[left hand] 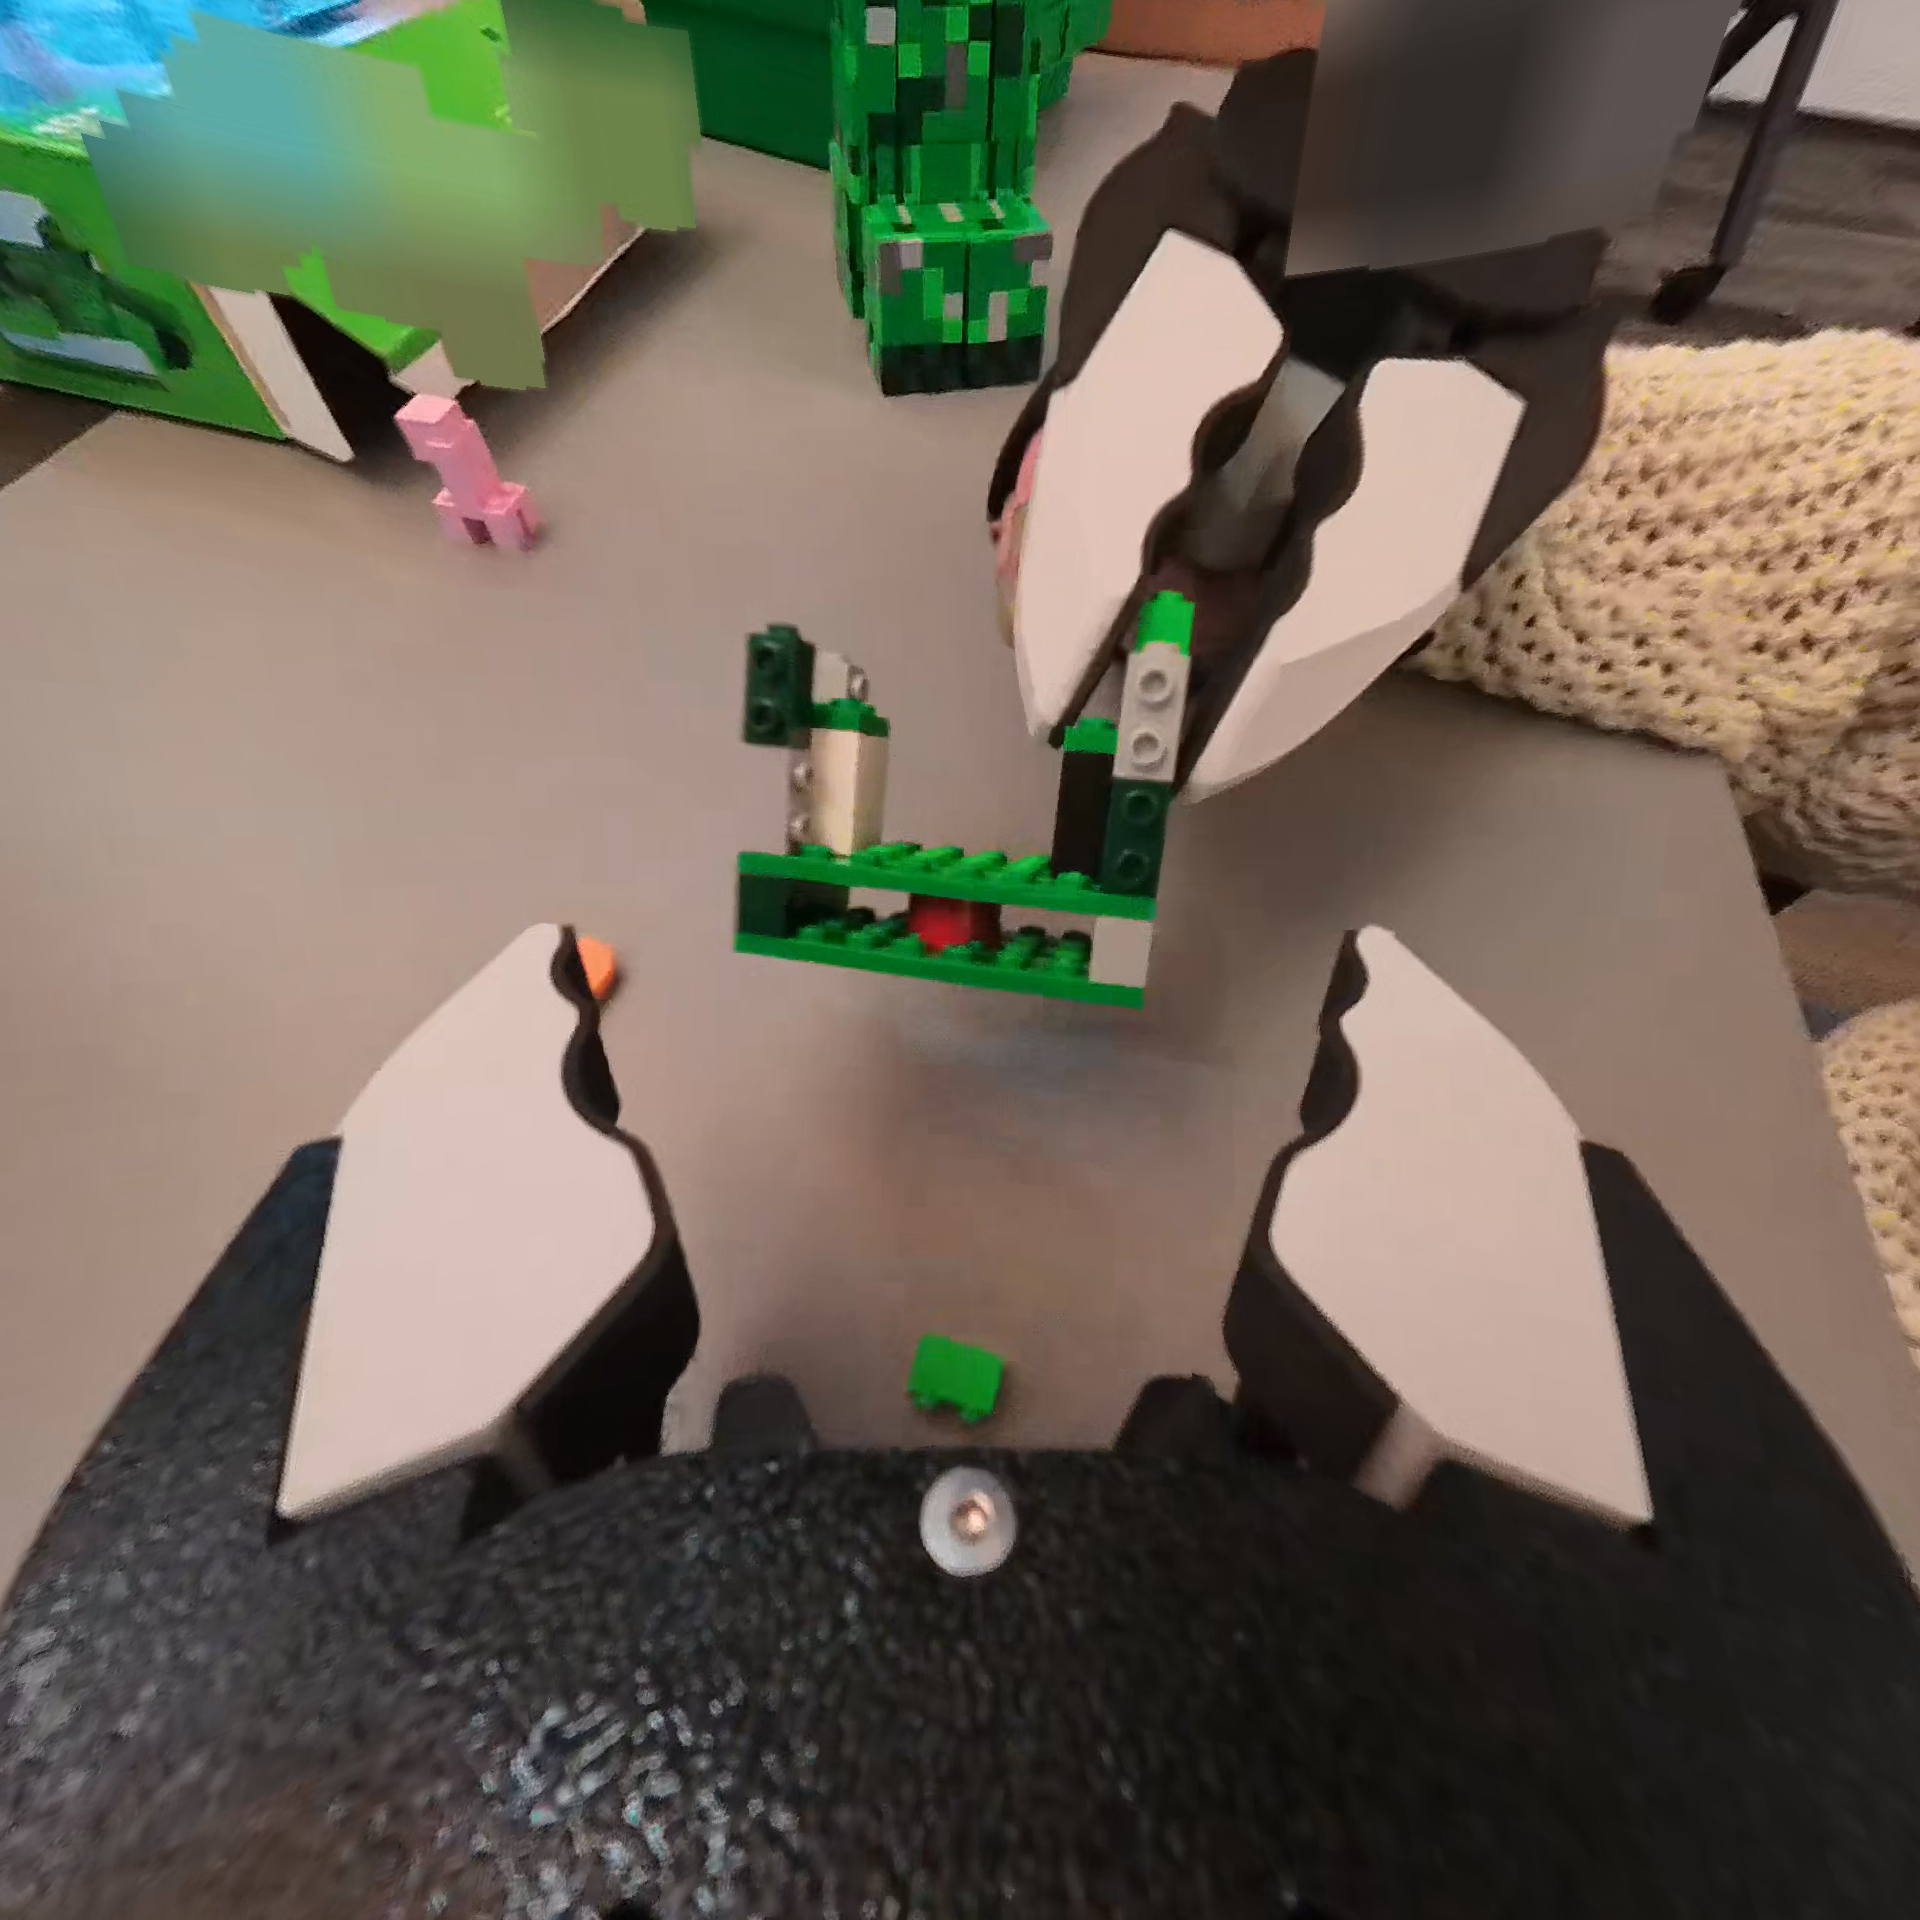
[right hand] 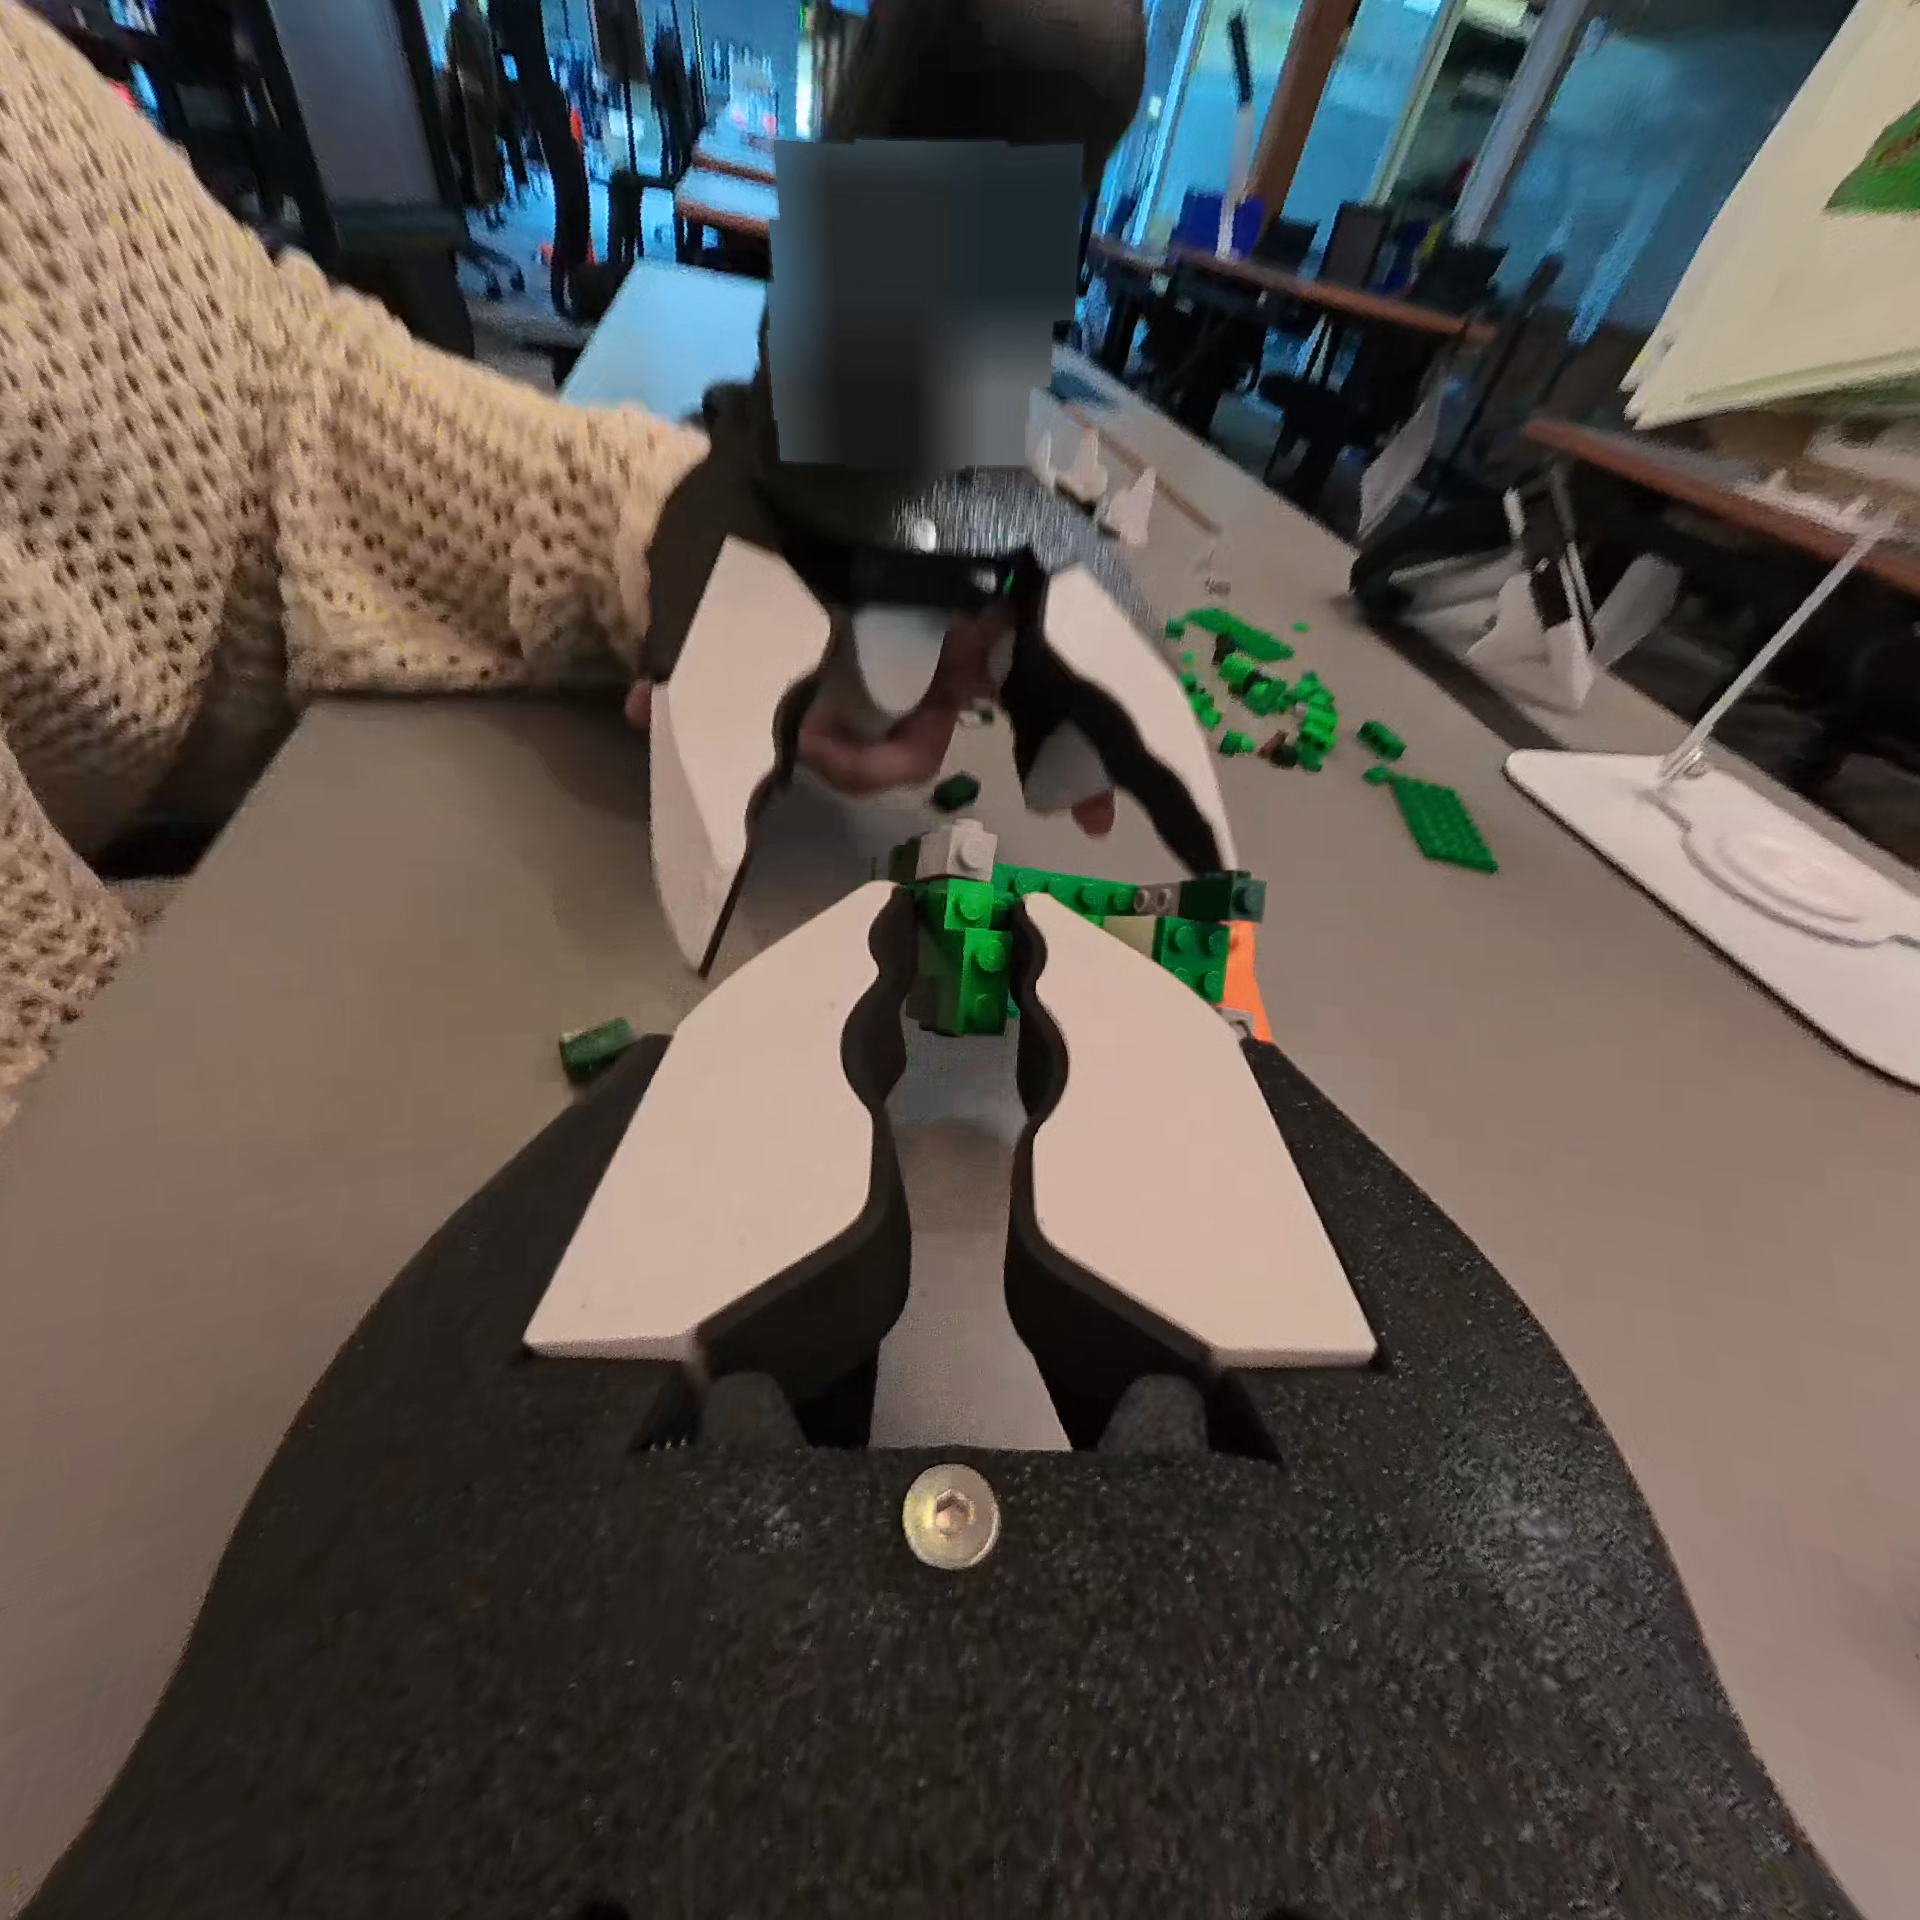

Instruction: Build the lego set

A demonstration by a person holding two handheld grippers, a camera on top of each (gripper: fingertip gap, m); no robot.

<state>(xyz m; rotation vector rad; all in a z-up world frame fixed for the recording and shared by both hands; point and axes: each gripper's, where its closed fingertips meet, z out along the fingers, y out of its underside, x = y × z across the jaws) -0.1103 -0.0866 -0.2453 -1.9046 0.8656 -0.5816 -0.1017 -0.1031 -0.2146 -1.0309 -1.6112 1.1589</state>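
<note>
From the left wrist view, the left gripper (left hand: 956, 997) stands with its jaws wide apart and nothing between them, hovering over the grey table (left hand: 312, 790). Just ahead of it the lego build (left hand: 940, 914), two green plates stacked with a red piece sandwiched between, appears held a little above the tabletop. A grey and white column rises from its left end and a taller column (left hand: 1127, 769) of green, grey and black bricks from its right end. The right gripper (left hand: 1138, 717) comes in from the far side, its jaws narrowed onto that taller column. A loose green brick (left hand: 956, 1377) lies between the left gripper's fingers near their base, and a small orange piece (left hand: 600, 966) sits just beside the left fingertip. Farther back stand a pink lego pig (left hand: 473, 478), a tall green blocky figure (left hand: 951, 197) and an opened green box (left hand: 197, 343). A cream knitted sleeve (left hand: 1704, 561) shows at the right.

The right wrist view shows what the other cannot: the right gripper (right hand: 961, 935) closed tight on the green bricks of the build (right hand: 1081, 914) seen end-on, the left gripper (right hand: 956, 873) open beyond it, a heap of loose green pieces (right hand: 1268, 696) with a flat green plate (right hand: 1439, 821) farther along the table (right hand: 312, 987), and a white stand (right hand: 1766, 914) at the right.
</note>
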